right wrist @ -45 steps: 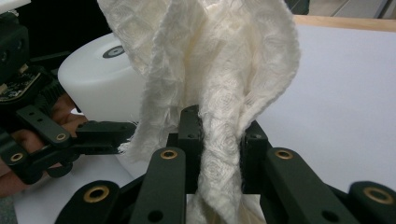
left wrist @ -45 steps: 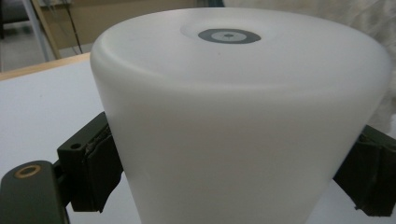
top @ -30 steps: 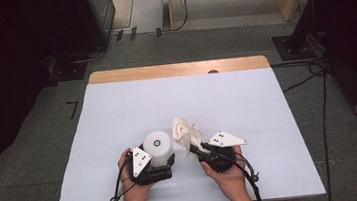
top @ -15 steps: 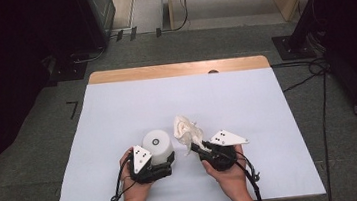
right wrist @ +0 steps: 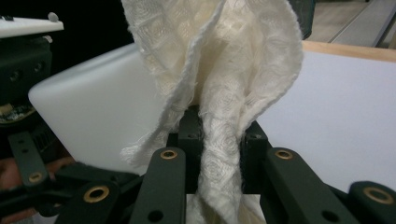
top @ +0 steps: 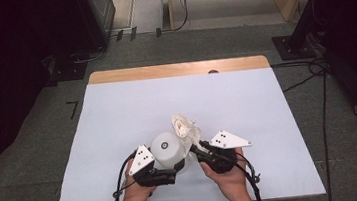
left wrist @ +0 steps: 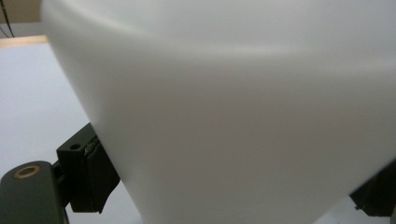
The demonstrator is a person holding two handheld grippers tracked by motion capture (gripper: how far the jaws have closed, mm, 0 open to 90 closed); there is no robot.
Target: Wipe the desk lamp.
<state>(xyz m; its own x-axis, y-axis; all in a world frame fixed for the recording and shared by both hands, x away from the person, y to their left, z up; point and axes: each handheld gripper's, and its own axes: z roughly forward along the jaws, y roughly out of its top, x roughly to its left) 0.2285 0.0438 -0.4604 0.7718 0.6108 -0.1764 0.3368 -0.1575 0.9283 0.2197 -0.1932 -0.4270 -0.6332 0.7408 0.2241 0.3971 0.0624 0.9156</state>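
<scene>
White cup is clamped by left hand-held gripper, cloth pinched in right hand-held gripper; cloth should probably be pushed against the cup beside it, pinch kept tight.

Wooden table, top mostly covered by a white sheet; bare wood strip along the far edge. Sheet lies flat, reaching the near, left and right edges. White cup upside down at near centre, over the sheet; whether it rests on the sheet cannot be told. Table stands on grey floor.
</scene>
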